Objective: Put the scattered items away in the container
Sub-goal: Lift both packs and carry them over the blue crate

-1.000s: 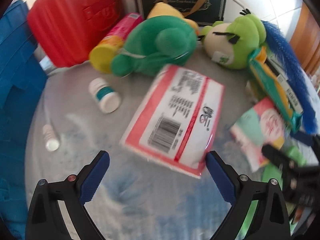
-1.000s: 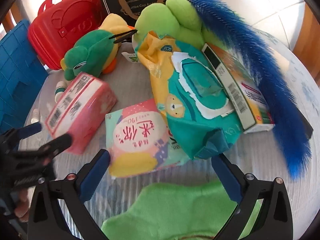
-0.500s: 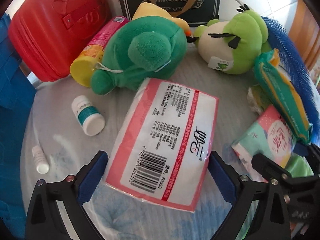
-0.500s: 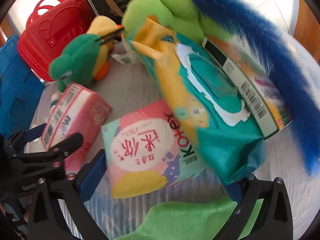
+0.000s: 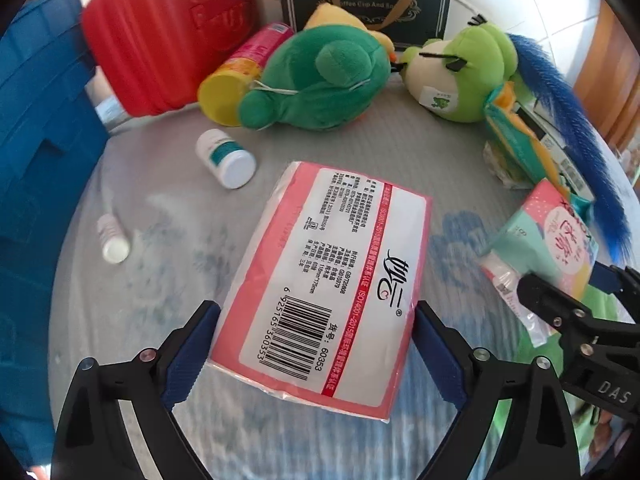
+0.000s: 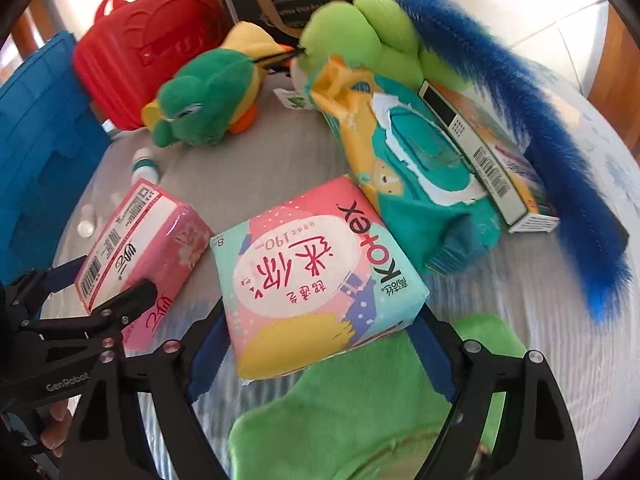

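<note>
Left wrist view: left gripper (image 5: 316,344) with fingers (image 5: 192,354) apart, straddling near end of pink tissue pack (image 5: 326,288) on grey desk (image 5: 360,168); pad contact with pack sides not clear; white bottle (image 5: 226,158) beyond pack; green plush (image 5: 316,80) behind bottle; blue container (image 5: 38,152) left of pack; red case (image 5: 168,28) behind.

Right wrist view: right gripper (image 6: 320,354) with fingers (image 6: 208,356) closing around Kotex pack (image 6: 316,276), pack between them, firm clamp not confirmed; pink tissue pack just left of Kotex pack; teal wipes pack (image 6: 416,172) beyond it; green cloth (image 6: 360,412) under gripper.
</note>
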`<state>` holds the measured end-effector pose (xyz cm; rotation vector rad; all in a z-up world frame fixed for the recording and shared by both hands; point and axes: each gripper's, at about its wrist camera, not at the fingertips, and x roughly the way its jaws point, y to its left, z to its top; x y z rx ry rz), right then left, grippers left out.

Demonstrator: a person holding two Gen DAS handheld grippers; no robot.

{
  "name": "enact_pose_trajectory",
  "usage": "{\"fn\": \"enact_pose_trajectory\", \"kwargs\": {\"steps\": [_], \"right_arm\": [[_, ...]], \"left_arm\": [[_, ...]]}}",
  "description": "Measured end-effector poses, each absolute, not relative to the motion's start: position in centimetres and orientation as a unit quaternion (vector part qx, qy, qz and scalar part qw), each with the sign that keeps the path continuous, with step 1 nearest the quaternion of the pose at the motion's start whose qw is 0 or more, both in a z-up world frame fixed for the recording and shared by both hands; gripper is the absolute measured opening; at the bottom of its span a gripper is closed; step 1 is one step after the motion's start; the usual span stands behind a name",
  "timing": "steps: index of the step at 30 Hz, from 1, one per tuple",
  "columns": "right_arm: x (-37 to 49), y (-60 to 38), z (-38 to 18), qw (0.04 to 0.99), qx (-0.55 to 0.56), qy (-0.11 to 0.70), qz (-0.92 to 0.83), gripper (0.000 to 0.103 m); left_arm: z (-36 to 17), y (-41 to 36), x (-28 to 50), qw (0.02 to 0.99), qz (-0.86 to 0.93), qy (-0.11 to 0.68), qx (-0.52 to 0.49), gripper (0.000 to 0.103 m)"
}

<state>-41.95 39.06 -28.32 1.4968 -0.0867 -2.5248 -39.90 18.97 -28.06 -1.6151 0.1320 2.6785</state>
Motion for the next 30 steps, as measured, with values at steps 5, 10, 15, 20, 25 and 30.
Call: {"fn": "enact_pose_trajectory", "kwargs": {"steps": [5, 10, 15, 20, 25, 30], "right_arm": [[-39.0, 39.4, -25.7, 0.105, 0.479, -0.022, -0.871, 0.083], [-36.7, 38.4, -22.2, 0.105, 0.45, -0.02, -0.887, 0.083], [-33.6, 37.3, -17.0, 0.103, 0.408, -0.015, -0.907, 0.083], [-30.8, 35.7, -12.3, 0.1, 0.37, -0.003, -0.924, 0.083], [-29.0, 34.3, -8.4, 0.117, 0.332, 0.01, -0.936, 0.083], [-28.4, 32.5, -5.0, 0.159, 0.291, 0.026, -0.943, 0.083]], "left_arm": [[-24.8, 18.4, -37.1, 0.006, 0.873, 0.034, -0.486, 0.094], [-20.5, 17.7, -34.5, 0.002, 0.89, 0.03, -0.455, 0.095], [-16.2, 16.3, -31.7, 0.006, 0.907, 0.028, -0.421, 0.095], [-11.5, 14.8, -29.1, 0.006, 0.925, 0.028, -0.378, 0.095], [-7.6, 13.3, -26.5, -0.021, 0.942, 0.019, -0.335, 0.095], [-4.4, 11.4, -24.0, -0.065, 0.951, 0.01, -0.303, 0.095]]}}
